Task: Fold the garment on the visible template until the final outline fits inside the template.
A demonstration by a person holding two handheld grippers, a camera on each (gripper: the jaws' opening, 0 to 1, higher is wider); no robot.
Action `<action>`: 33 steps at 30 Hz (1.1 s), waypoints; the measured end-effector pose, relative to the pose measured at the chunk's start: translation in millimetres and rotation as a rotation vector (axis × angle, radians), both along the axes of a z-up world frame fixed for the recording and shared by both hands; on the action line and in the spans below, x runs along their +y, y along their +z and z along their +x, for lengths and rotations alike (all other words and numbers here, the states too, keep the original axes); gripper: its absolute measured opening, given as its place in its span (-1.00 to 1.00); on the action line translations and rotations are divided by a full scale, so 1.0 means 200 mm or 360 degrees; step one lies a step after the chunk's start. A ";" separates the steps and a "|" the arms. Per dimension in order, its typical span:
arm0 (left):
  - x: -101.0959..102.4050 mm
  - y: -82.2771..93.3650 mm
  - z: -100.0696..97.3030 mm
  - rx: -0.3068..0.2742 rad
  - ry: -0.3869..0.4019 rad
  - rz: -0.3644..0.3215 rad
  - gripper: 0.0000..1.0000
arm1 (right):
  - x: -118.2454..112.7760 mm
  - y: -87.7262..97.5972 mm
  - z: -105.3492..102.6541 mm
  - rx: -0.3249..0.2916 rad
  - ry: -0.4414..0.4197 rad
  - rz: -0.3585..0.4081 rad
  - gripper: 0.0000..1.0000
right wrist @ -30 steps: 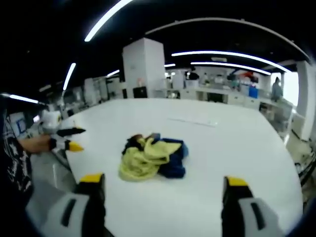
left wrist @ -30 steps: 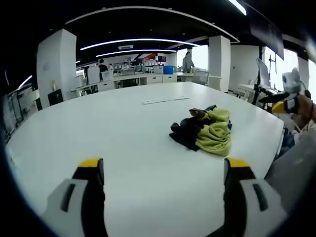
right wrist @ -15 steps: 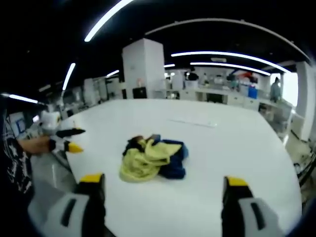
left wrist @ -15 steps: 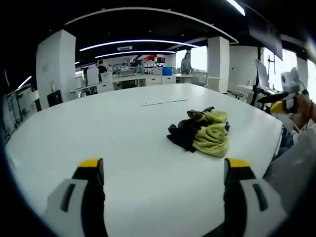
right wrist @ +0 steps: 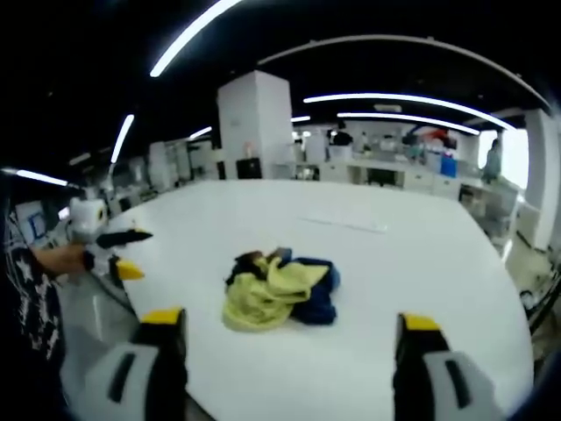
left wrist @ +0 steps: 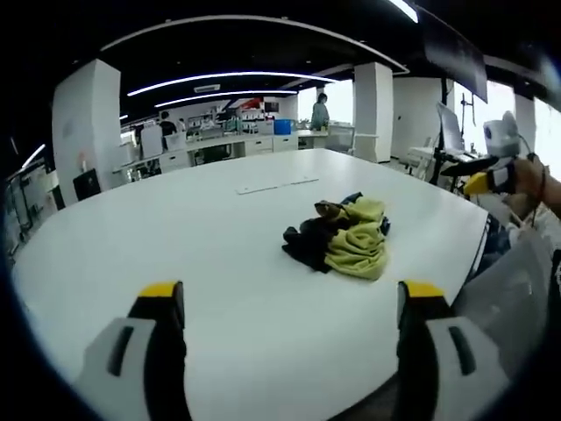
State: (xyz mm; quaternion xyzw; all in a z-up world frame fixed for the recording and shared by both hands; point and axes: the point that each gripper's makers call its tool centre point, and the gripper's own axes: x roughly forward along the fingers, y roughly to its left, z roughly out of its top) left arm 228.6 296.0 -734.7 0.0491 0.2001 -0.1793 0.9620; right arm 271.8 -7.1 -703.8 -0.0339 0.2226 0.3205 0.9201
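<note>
Both hand-held grippers, left (left wrist: 285,303) and right (right wrist: 285,331), gape released before the crumpled garment (left wrist: 340,240).

A broad white desk (left wrist: 175,237) stands in an open-plan office with a dark ceiling crossed by long curved light strips (right wrist: 412,98), square white pillars (right wrist: 255,123) (left wrist: 374,110), rows of cluttered workbenches (left wrist: 237,145) along the far side, and bright windows (left wrist: 337,103) behind them.

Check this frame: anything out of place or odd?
Yes. The garment lies crumpled in a heap on the table, not spread flat. Both grippers, left and right, are open and away from it.
</note>
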 end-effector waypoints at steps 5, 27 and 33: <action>-0.02 0.05 -0.01 0.0003 -0.0054 0.0019 0.96 | 0.00 0.02 0.00 -0.0022 -0.0017 0.0019 0.98; -0.16 0.10 0.28 -0.0040 -0.0374 0.0012 0.39 | 0.08 0.01 0.27 -0.0022 0.0009 0.0218 0.19; -0.17 0.09 0.38 -0.0039 -0.0429 0.0022 0.26 | 0.11 -0.03 0.37 0.0005 0.0063 0.0151 0.10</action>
